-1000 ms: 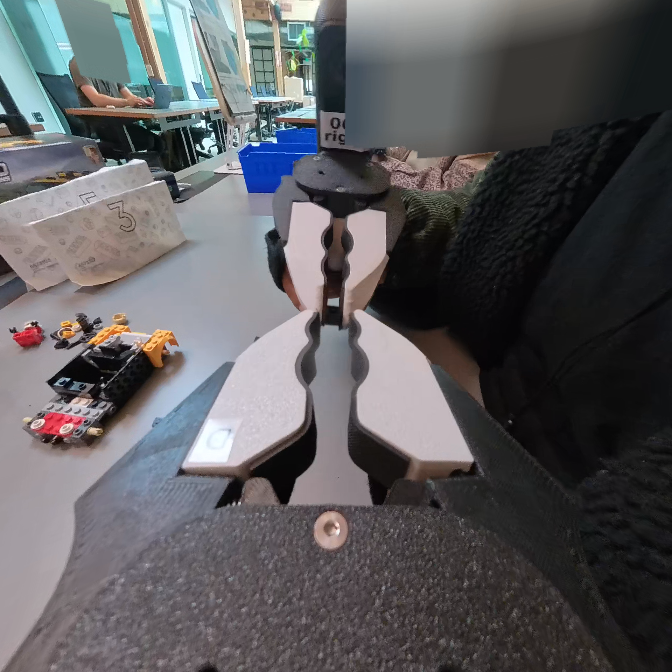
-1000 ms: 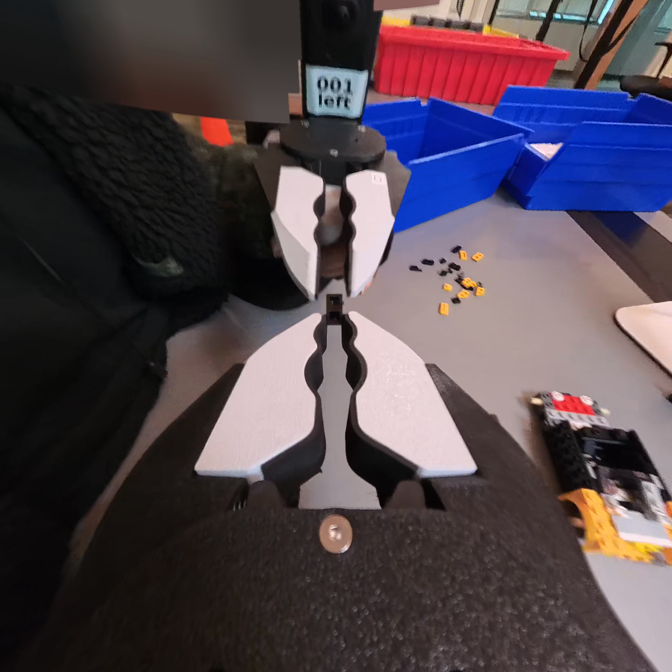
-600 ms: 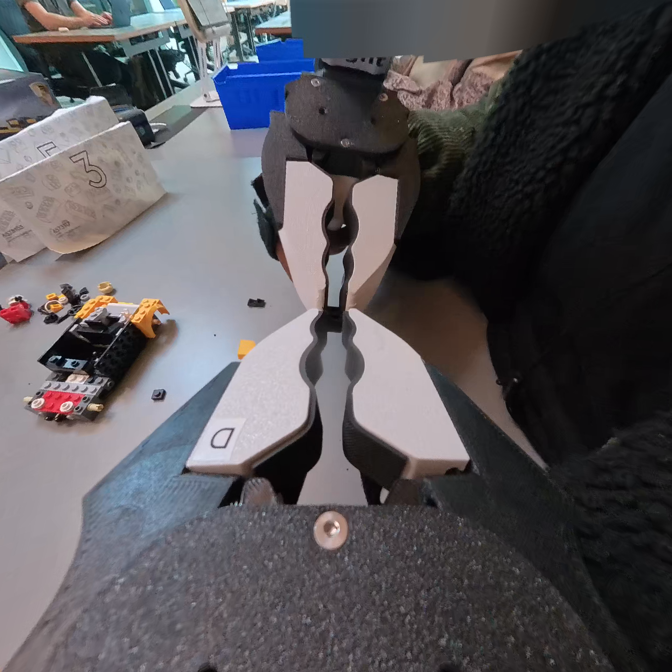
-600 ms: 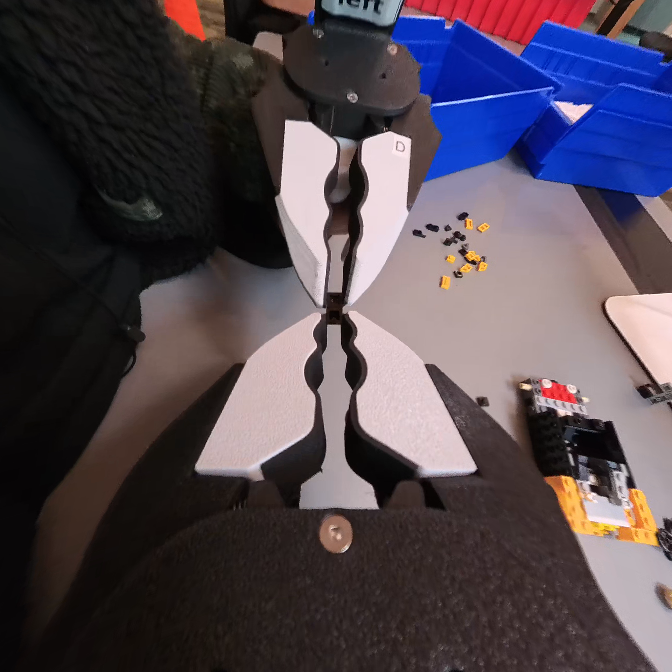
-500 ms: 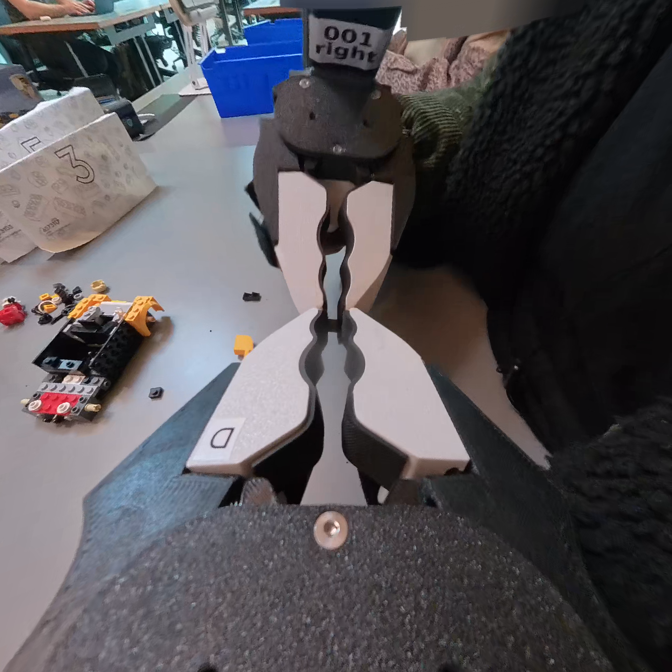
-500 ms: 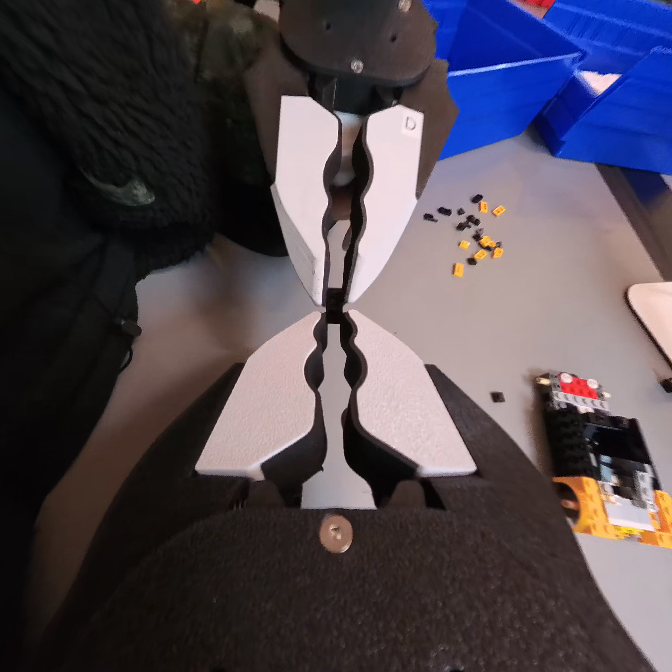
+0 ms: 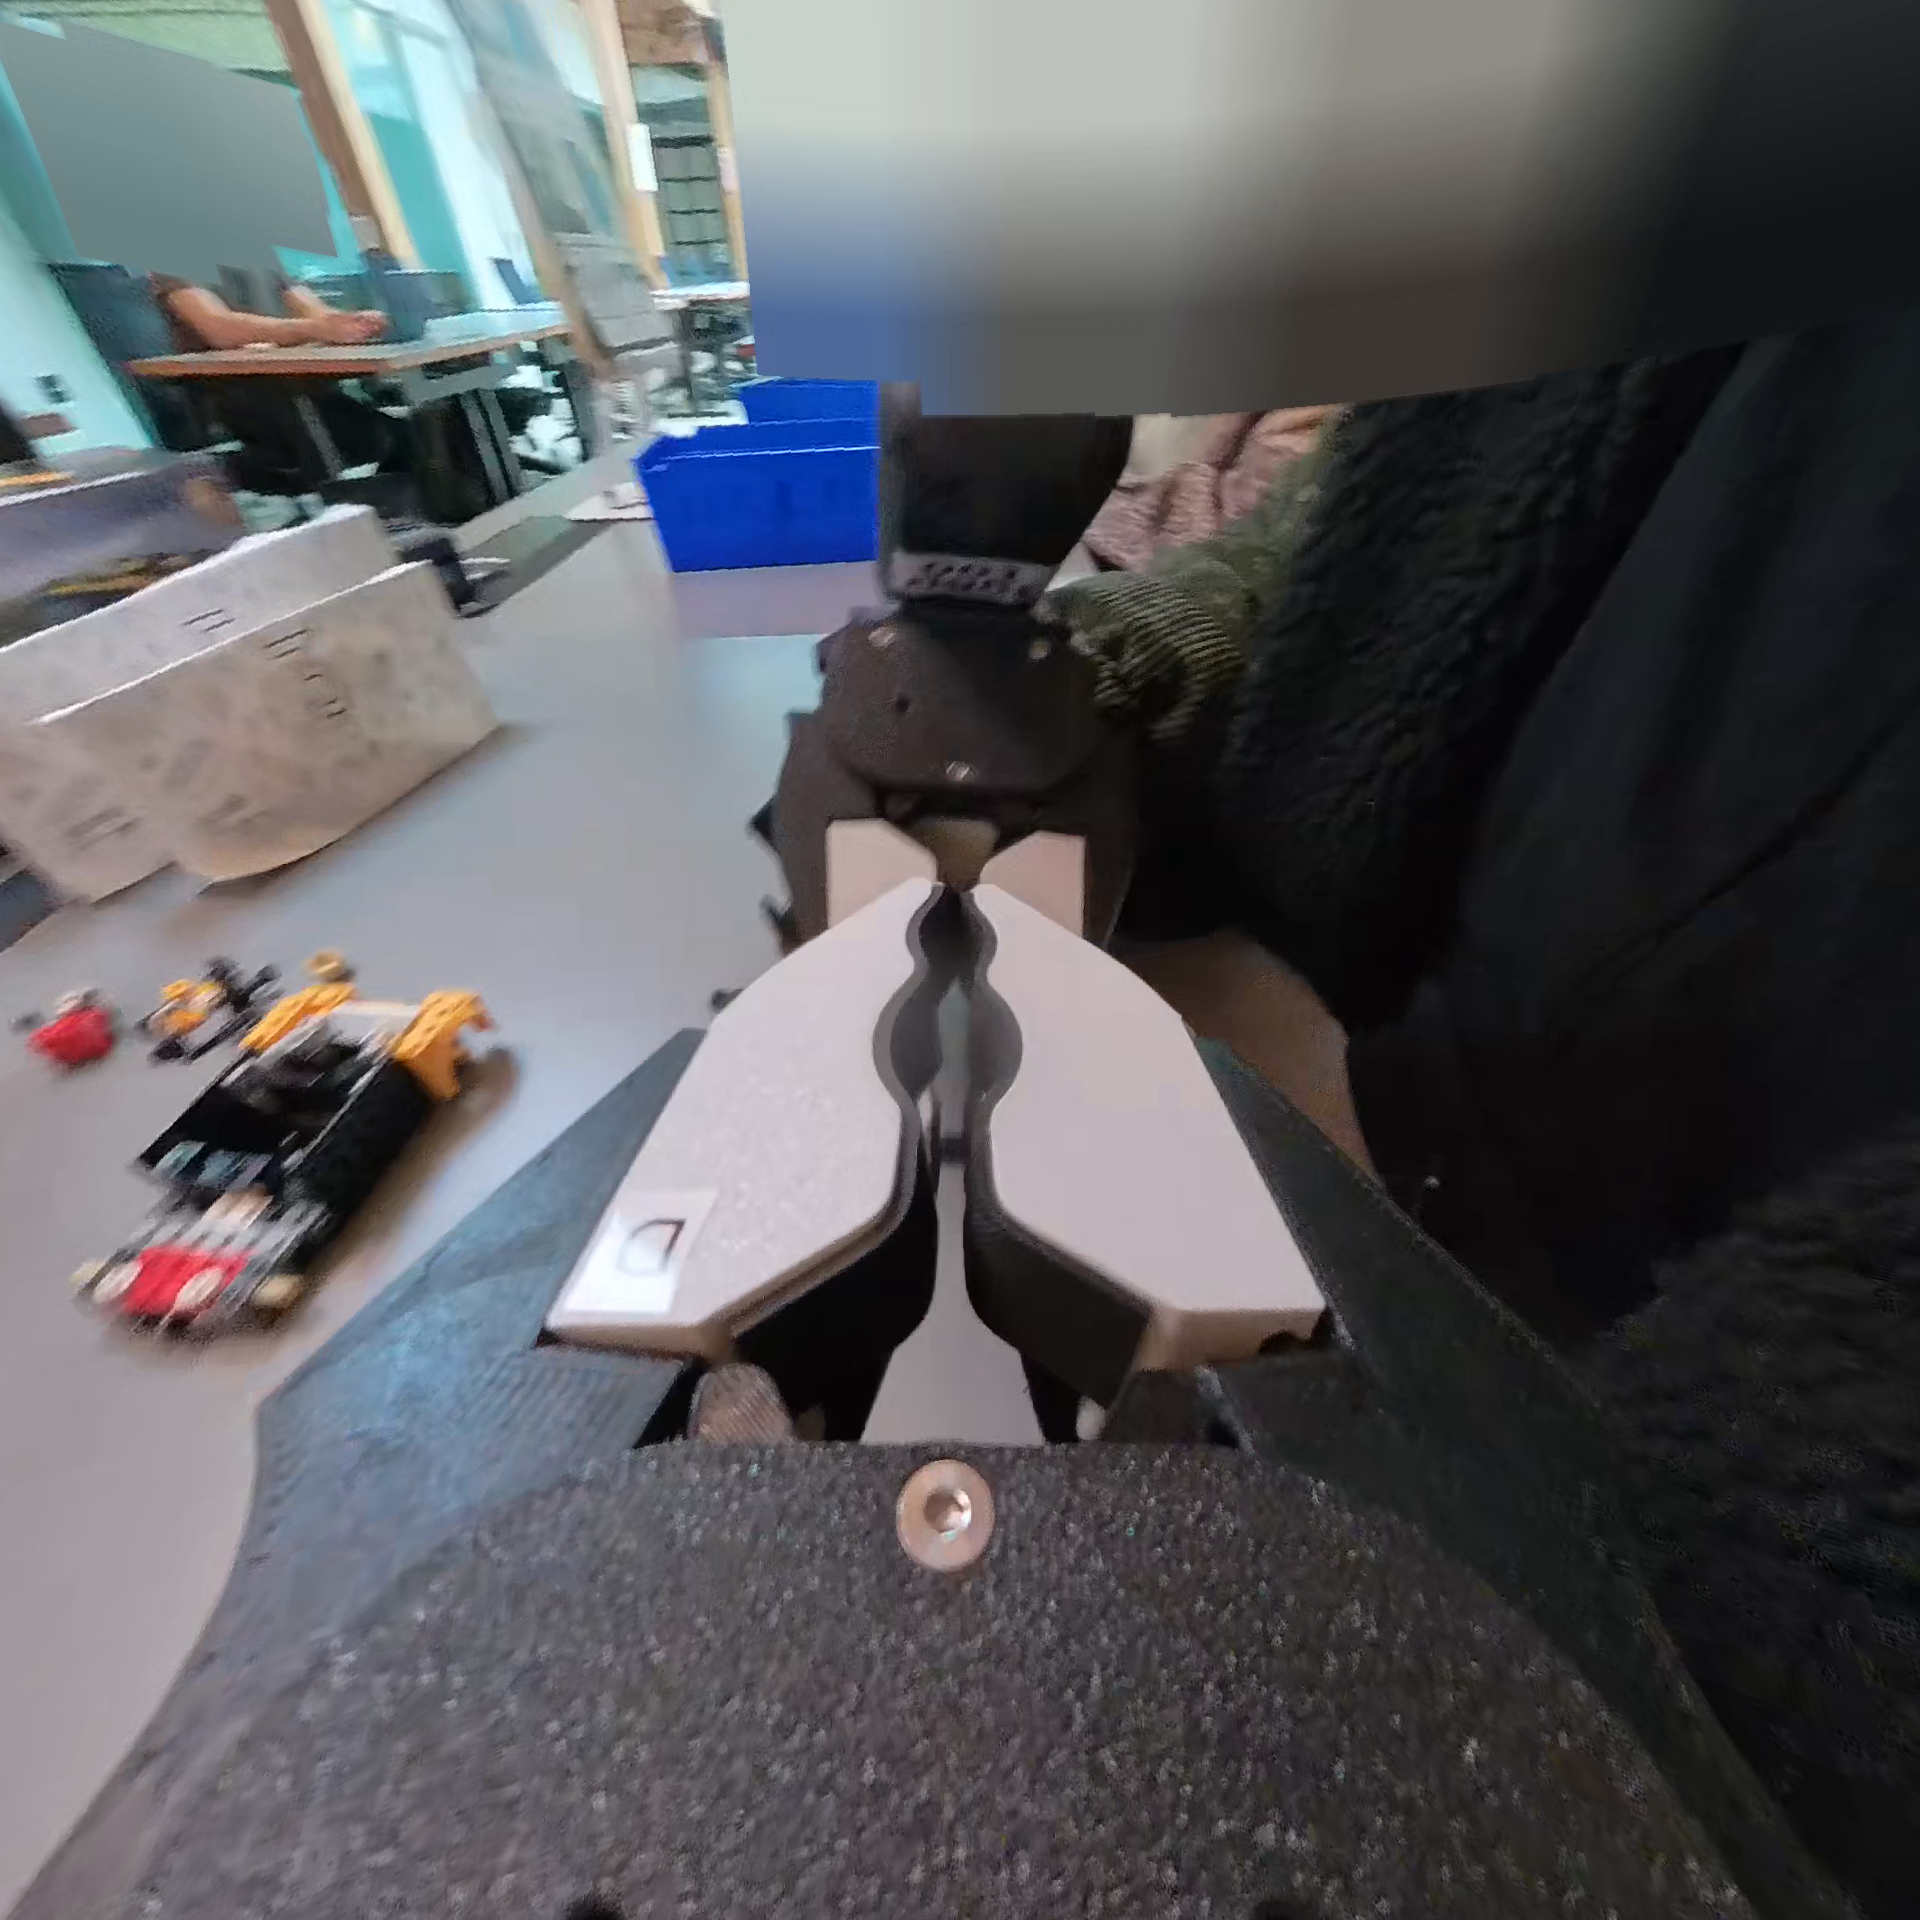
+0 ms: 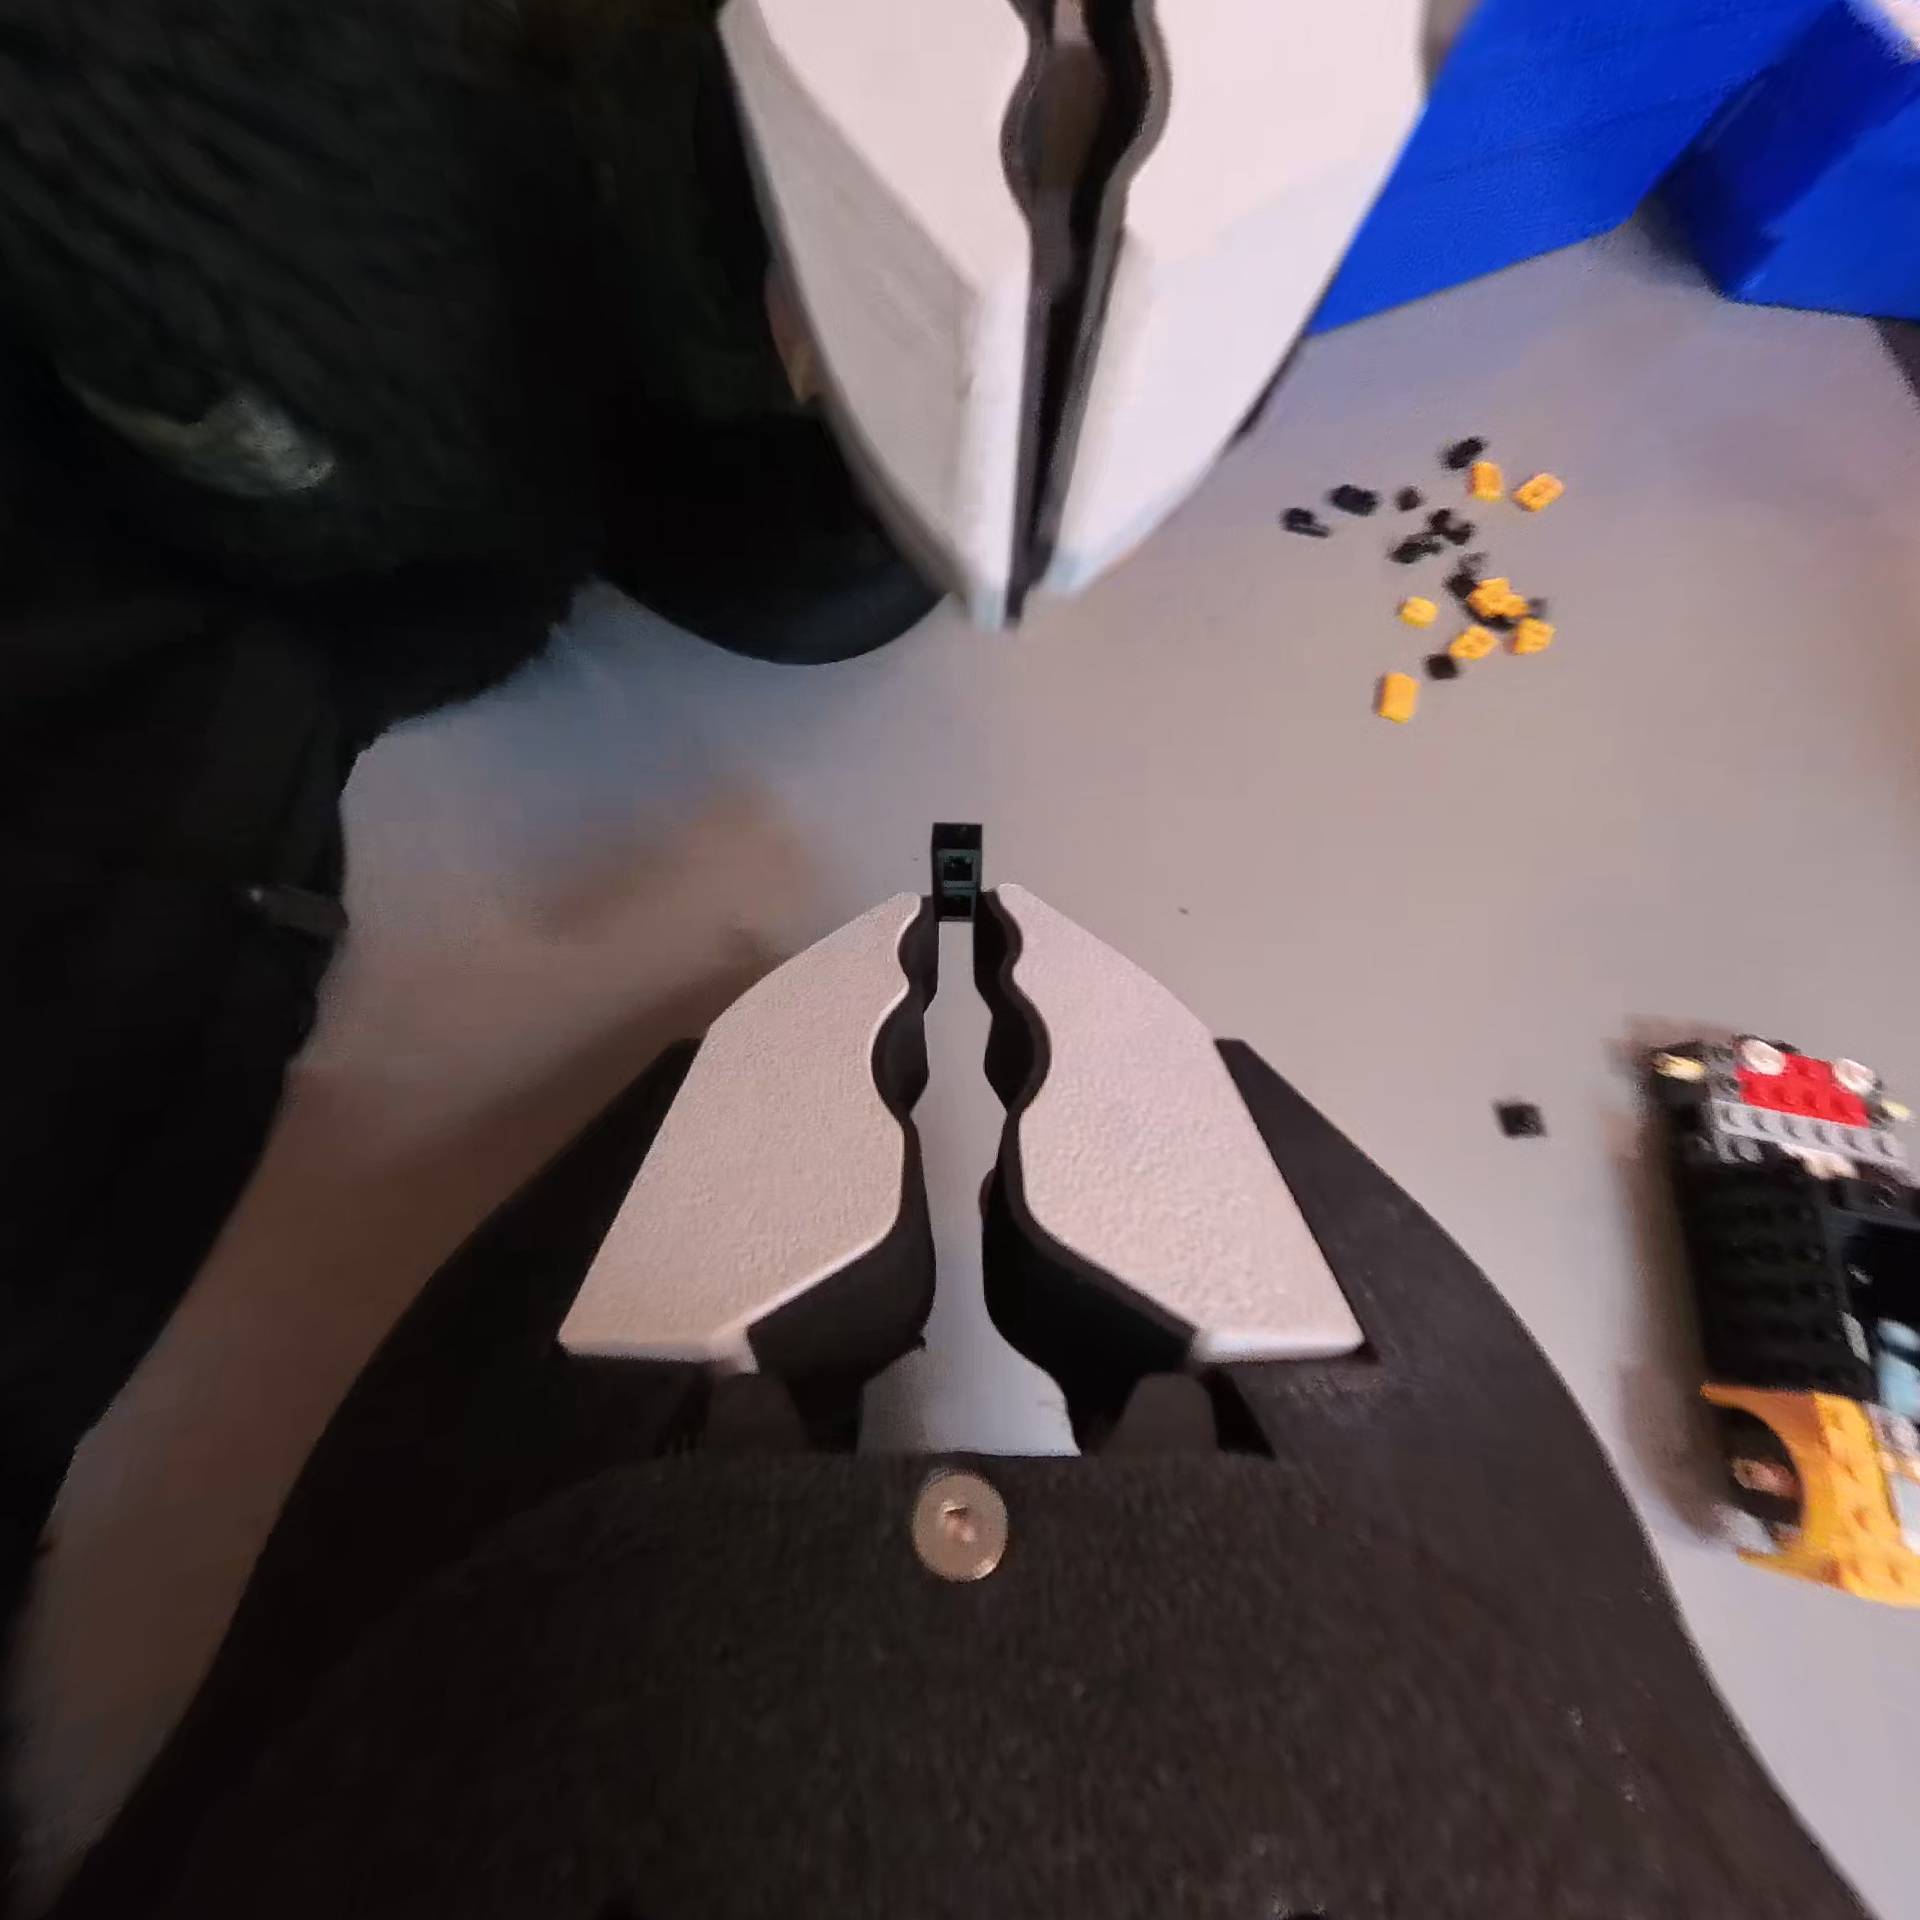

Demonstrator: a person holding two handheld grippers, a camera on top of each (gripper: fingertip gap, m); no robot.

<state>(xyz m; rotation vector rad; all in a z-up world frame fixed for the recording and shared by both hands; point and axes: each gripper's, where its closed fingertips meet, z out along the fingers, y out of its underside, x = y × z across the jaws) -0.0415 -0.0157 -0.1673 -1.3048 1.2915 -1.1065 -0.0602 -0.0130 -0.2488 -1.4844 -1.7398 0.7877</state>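
Grey tabletop carries a half-built toy car and loose bricks. Right gripper pinches a small black brick at its fingertips; left gripper is closed with nothing in it.

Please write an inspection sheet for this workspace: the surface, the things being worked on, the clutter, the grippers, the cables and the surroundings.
Surface: grey table, in use.
Job's things: small black brick piece at right gripper's tips; part-built black, red and orange brick vehicle.
Clutter: loose orange and black small pieces; white paper bags.
Grippers: right gripper jaws shut on the black piece; left gripper jaws shut, nothing between them.
Cables: nothing seen.
Surroundings: blue bins; person seated at a far desk.
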